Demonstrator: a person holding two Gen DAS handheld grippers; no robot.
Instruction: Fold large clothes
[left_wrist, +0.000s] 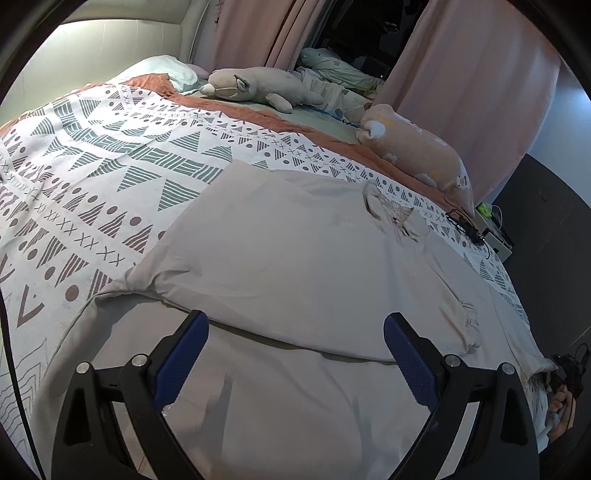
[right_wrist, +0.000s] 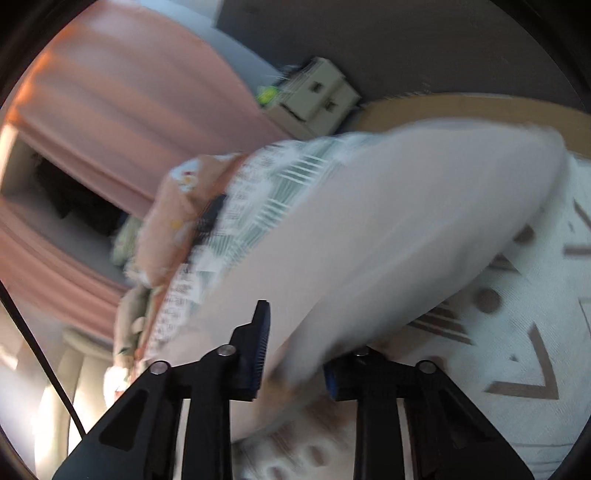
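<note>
Beige garment (left_wrist: 295, 251) lies lengthwise, collar upper right; bare quilt (left_wrist: 92, 177) at left. Left gripper (left_wrist: 295, 354) released. Right gripper (right_wrist: 295, 350), blurred, seemingly grasping cloth.

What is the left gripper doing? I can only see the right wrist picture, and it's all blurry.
Observer: The left gripper is open above the beige shirt and is holding nothing.
Operator: Is the shirt lying flat?
Observer: Mostly. It is spread on the patterned bedcover, with one layer folded over another. The fold's edge is just beyond that gripper.
Operator: Are there toys on the bed?
Observer: Yes, a grey plush animal lies at the far end, near a pale pillow.
</note>
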